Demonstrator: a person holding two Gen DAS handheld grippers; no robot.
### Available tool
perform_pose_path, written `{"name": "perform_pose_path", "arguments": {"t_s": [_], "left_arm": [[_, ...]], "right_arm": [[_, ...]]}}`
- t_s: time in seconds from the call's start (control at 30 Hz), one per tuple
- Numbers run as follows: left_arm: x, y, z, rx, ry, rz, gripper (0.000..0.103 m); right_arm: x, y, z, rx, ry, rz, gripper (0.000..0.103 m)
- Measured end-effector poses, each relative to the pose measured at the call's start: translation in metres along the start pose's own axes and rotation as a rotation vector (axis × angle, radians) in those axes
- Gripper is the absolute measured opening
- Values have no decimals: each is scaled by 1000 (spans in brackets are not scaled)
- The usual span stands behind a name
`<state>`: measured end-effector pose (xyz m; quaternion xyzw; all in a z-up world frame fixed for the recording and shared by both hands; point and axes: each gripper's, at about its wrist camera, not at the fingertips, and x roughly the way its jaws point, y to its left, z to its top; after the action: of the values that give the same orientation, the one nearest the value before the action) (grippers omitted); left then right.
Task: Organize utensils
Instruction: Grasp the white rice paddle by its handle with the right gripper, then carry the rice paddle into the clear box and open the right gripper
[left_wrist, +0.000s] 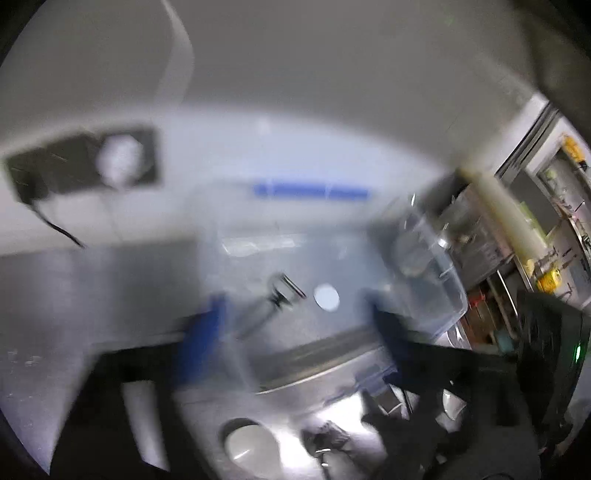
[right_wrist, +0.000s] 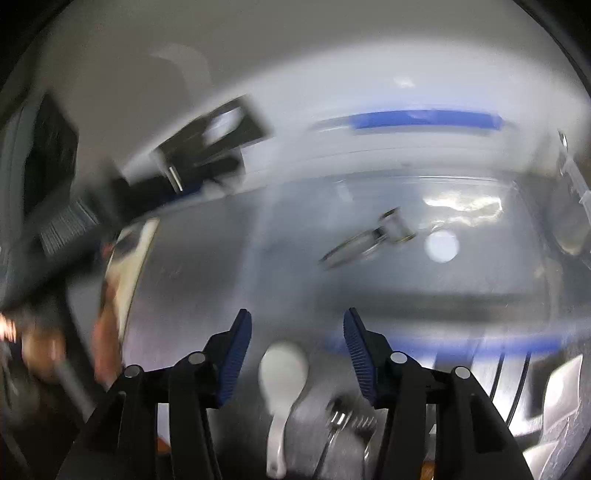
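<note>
Both views are blurred by motion. A clear plastic bin (left_wrist: 436, 273) with a blue-edged rim stands on the steel counter; a small metal utensil (left_wrist: 284, 291) lies inside it, also in the right wrist view (right_wrist: 373, 240). My left gripper (left_wrist: 295, 332) is open with blue pads, one on each side of the bin's near wall; nothing is between them. My right gripper (right_wrist: 297, 350) is open and empty, above a white spoon (right_wrist: 282, 391) and a metal fork (right_wrist: 340, 424) lying on the counter in front of the bin (right_wrist: 535, 347).
A black box with a cable (left_wrist: 85, 166) lies on the white surface at the back left. A steel sink rim and a white bowl (left_wrist: 251, 446) lie below the left gripper. Cluttered shelves (left_wrist: 517, 236) stand at the right.
</note>
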<state>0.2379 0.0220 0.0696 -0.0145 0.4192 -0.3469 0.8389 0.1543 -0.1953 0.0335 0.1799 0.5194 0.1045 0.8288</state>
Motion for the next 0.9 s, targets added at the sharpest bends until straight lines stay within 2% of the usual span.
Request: {"name": "perform_pose_path", "arguments": {"t_s": [0.07,0.13,0.2,0.3,0.4,0.5,0.53,0.67,0.83,0.9], "left_arm": [[-33,13,-29,26,-62,53,93],[-43,29,-57,1,-40,68,93],[-41,52,-91,-71,40,74,93],[-18,79,-139,-187,171,57,93],[1,98,-176,-305,272,-2,93],[16,106,-198,-373,341,-56,93],[19,108,-205,-387,356,-68,93],[34,111,-221,-457,407,-107,93],[52,101,-232,-503,471,-142,93],[58,91,-233,-512,488,-173,91]], "right_arm": [[17,25,-35,-62,64,-40,53],[42,38,-69,-114,143,-117,53],[80,46,-98,-143,250,-183,53],[118,50,-121,-116,335,-189,52],[143,49,-131,-86,402,-234,50],[155,47,-135,-38,455,-194,32],[155,47,-135,-33,449,-189,24],[154,45,-136,5,446,-169,24],[121,22,-137,152,428,41,23],[116,18,-139,185,435,84,23]]}}
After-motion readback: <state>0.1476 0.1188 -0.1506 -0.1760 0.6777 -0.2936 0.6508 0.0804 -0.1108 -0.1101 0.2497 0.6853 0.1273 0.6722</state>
